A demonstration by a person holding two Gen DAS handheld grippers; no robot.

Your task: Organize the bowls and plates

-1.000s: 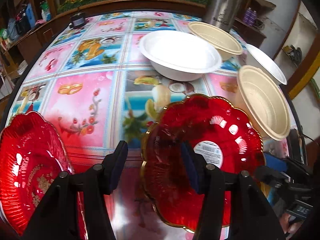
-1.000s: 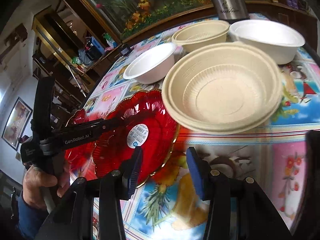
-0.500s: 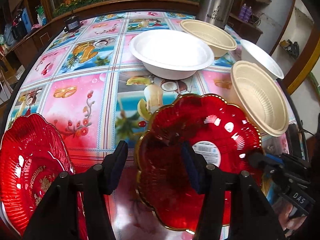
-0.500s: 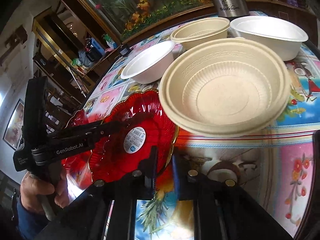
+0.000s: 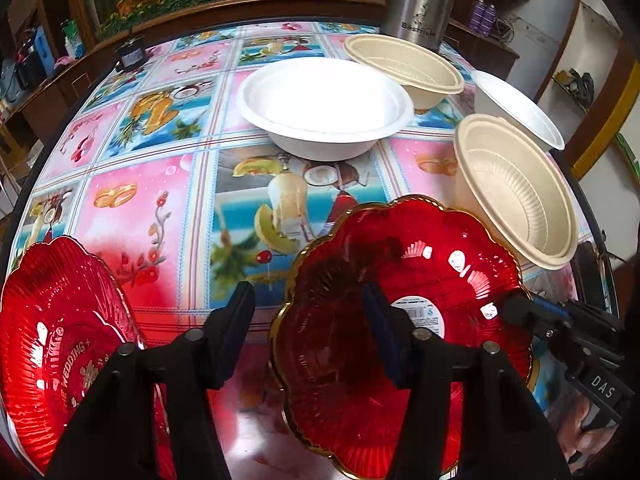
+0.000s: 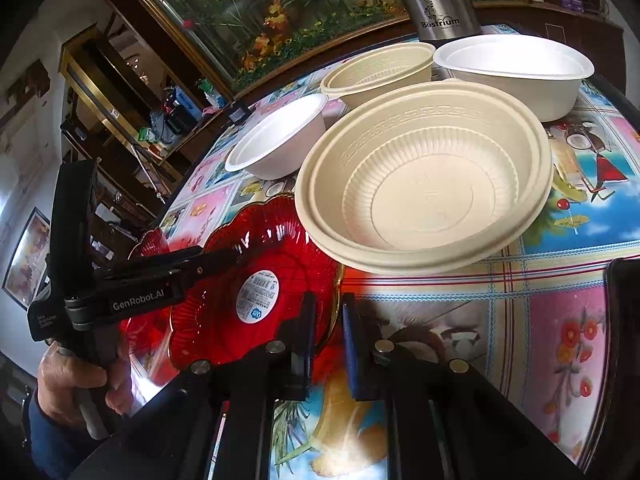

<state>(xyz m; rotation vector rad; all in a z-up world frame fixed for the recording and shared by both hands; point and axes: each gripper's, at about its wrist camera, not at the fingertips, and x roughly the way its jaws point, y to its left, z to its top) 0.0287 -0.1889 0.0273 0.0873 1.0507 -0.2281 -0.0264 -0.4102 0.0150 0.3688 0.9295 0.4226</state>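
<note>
Now the right claw (image 6: 326,338) is clenched on the gold rim of the red plate (image 6: 256,292), having just closed on it. That plate lies on the table (image 5: 132,208) beside a beige bowl (image 6: 424,188). Over its left edge the left claw (image 5: 308,332) stands released, one finger (image 5: 382,332) apparently just above the plate. Another red plate (image 5: 52,340) sits farther left

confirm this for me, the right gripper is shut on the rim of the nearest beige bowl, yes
Not quite. The right gripper is shut, but on the gold rim of the red plate with the sticker, not on the beige bowl, which lies just beyond its tips. The right wrist view shows this.
</note>
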